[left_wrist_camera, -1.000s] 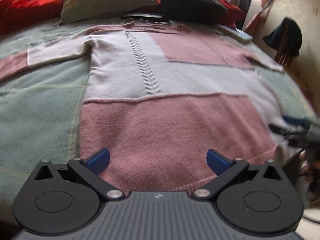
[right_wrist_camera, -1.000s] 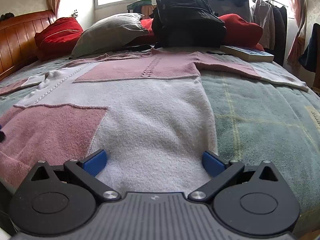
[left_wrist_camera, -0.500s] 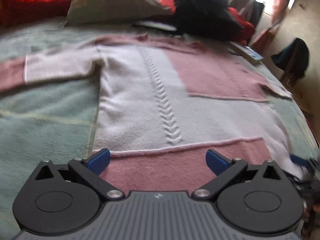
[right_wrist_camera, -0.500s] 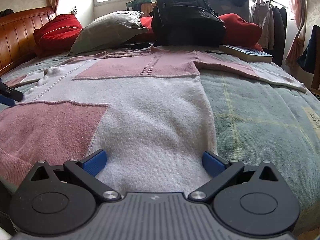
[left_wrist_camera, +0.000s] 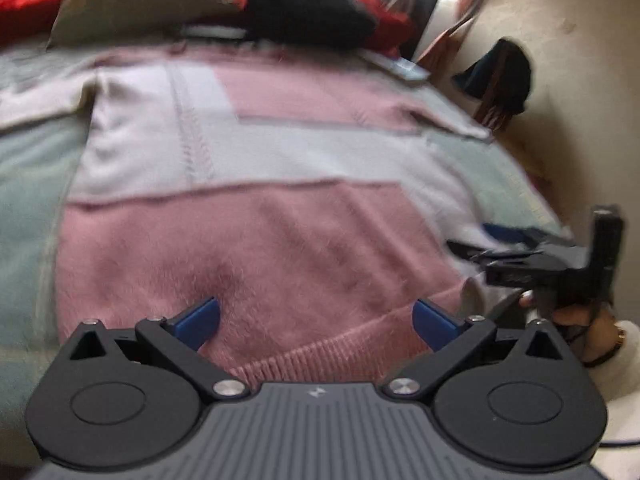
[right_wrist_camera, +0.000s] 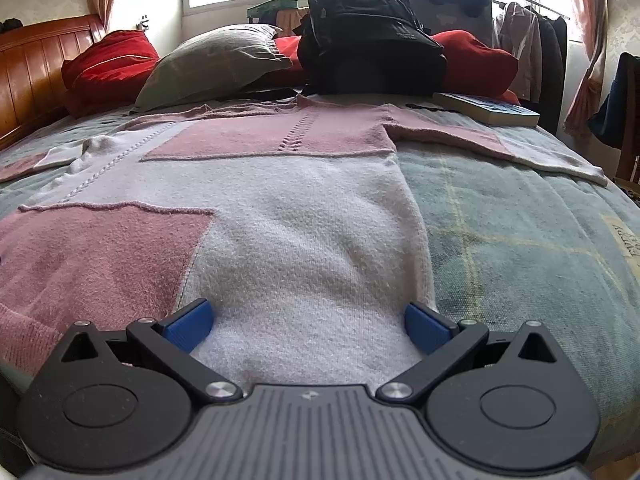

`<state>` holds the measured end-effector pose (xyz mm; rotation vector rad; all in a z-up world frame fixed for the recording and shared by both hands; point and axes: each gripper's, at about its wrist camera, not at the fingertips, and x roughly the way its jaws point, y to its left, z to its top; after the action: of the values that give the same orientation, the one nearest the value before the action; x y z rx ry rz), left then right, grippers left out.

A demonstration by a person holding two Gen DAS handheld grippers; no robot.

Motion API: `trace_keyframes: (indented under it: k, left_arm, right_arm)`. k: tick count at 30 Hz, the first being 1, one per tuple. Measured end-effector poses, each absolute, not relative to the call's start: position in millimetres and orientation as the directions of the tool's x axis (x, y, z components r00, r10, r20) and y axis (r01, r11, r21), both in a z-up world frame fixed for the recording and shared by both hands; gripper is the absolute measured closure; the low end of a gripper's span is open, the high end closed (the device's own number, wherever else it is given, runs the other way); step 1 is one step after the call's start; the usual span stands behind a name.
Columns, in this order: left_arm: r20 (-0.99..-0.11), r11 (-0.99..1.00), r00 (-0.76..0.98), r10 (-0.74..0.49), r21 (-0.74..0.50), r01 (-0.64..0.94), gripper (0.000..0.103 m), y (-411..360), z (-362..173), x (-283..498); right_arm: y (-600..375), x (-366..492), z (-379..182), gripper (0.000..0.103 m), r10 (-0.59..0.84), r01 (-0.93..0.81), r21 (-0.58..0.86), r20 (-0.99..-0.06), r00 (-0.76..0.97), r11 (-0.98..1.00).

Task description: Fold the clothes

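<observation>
A pink and white patchwork sweater (left_wrist_camera: 256, 216) lies flat on the bed, sleeves spread out to both sides. My left gripper (left_wrist_camera: 316, 320) is open over the pink ribbed hem at the near edge, blue pads wide apart and nothing between them. My right gripper (right_wrist_camera: 308, 326) is open too, low over the white panel of the sweater (right_wrist_camera: 304, 240) near its right side seam. In the left wrist view the right gripper (left_wrist_camera: 480, 246) shows at the right edge, held by a hand (left_wrist_camera: 576, 316).
A green plaid blanket (right_wrist_camera: 520, 232) covers the bed. At the far end lie a grey pillow (right_wrist_camera: 216, 60), red cushions (right_wrist_camera: 108, 60), a black backpack (right_wrist_camera: 368, 40) and a book (right_wrist_camera: 488, 108). A wooden headboard (right_wrist_camera: 28, 76) is left, a clothes rack (right_wrist_camera: 532, 40) right.
The left gripper has drawn back toward the hem after reaching up the sweater half a second ago; its view is blurred by motion. The right gripper has crept slightly forward along the white panel.
</observation>
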<state>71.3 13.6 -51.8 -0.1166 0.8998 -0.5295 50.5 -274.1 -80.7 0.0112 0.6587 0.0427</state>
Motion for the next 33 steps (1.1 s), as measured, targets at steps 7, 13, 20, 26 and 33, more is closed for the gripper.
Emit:
trace_keyframes:
  k: [7, 13, 20, 26, 33]
  left_arm:
    - [-0.800, 0.880, 0.426, -0.422, -0.250, 0.404, 0.001, 12, -45, 49]
    - [-0.726, 0.883, 0.531, -0.437, -0.233, 0.407, 0.001, 17, -21, 71]
    - [-0.762, 0.885, 0.503, -0.408, -0.195, 0.423, 0.001, -10, -39, 100]
    - [-0.788, 0.887, 0.461, -0.408, -0.221, 0.407, 0.001, -3, -50, 93]
    - [-0.791, 0.915, 0.500, -0.352, -0.177, 0.363, 0.001, 43, -16, 121]
  right_arm:
    - [-275, 46, -82, 0.000, 0.049, -0.044, 0.023, -0.605, 0.795, 0.999]
    - [-274, 47, -81, 0.000, 0.044, -0.042, 0.018, -0.610, 0.791, 0.999]
    - [-273, 45, -79, 0.000, 0.042, -0.043, 0.013, -0.624, 0.780, 0.999]
    - [-273, 46, -77, 0.000, 0.043, -0.049, 0.007, -0.640, 0.767, 0.999]
    - [-269, 54, -55, 0.000, 0.091, -0.041, 0.088, -0.687, 0.721, 0.995]
